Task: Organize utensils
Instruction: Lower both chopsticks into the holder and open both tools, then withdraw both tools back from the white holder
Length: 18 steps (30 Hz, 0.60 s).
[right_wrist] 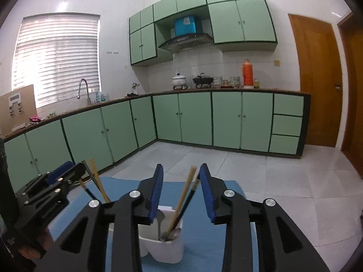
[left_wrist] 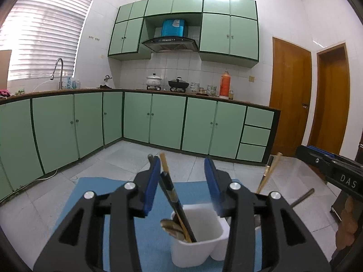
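Left tongs (left_wrist: 181,170) spread, blue pads well apart, pinching nothing. Between the pads, left pair of chopsticks (left_wrist: 169,185), dark with pale wooden tips, leaning toward eleven o'clock and close beside the left-hand pad; contact with that pad not clear enough to call. Lower ends standing in a white holder (left_wrist: 199,249) at six o'clock of the left wrist view, directly under the tongs. Beside them in the same compartment, a brownish spoon bowl (left_wrist: 170,227). Past the right-hand finger, at three o'clock, a metal handle (left_wrist: 304,195) sticking out on a slant.

Right tongs (right_wrist: 181,174) likewise spread, gripping nothing. Right pair of chopsticks (right_wrist: 183,195) between the pads, tilted toward one o'clock, upper tips near the right-hand pad but apart from it. Bottom ends down in the holder's other compartment, at six o'clock of the right wrist view, together with shiny spoons (right_wrist: 173,233). Left tongs visible there at nine o'clock, with the first pair poking up just beside them.

Under the holder, a blue mat (left_wrist: 90,192), reaching out to eight o'clock. Beyond it, pale floor tiles (right_wrist: 226,158). Farther off, green cabinets (left_wrist: 90,120) from nine to two o'clock, and on the kitchen counter (right_wrist: 261,90) at twelve, a white pot (left_wrist: 153,81), a black pan (left_wrist: 178,83) and an orange flask (left_wrist: 224,85). Wooden door (left_wrist: 290,95) at two o'clock.
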{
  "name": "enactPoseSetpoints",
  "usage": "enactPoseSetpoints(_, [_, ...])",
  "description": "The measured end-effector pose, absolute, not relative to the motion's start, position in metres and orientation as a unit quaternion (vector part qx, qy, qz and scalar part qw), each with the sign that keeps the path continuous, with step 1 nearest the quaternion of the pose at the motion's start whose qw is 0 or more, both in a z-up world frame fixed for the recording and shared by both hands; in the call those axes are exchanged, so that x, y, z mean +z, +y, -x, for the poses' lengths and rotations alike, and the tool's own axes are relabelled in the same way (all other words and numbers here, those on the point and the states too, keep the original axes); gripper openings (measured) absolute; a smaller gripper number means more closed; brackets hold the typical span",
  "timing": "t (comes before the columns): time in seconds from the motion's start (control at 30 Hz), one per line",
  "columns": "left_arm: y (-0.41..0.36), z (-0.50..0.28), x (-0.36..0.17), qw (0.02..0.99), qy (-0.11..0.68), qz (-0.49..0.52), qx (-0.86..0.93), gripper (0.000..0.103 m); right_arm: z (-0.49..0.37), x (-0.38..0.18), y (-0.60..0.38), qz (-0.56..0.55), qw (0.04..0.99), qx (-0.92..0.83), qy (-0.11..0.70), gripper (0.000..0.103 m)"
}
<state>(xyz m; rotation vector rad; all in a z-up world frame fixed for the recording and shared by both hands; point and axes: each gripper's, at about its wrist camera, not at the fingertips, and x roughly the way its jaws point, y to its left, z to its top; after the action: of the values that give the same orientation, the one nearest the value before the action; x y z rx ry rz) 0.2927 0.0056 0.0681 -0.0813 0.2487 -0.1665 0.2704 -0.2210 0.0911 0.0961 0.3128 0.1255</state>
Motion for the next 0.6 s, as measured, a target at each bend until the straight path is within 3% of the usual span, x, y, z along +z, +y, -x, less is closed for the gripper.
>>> enactPoseSetpoints(0.17, [0.008, -0.268, 0.069, 0.989, 0.115, 0.037, -0.080, 0.061, -0.244, 0.088, -0.229, -0.047, 0.987, 0.050, 0.142, 0.047])
enactPoseSetpoints(0.37, [0.011, -0.231, 0.072, 0.992, 0.099, 0.038, -0.072, 0.085, -0.211, 0.083, -0.241, -0.054, 0.989, 0.034, 0.132, 0.071])
enactPoseSetpoints(0.6, [0.012, -0.193, 0.066, 0.991, 0.114, 0.038, -0.062, 0.098, -0.173, 0.073, -0.249, -0.051, 0.988, 0.021, 0.141, 0.092])
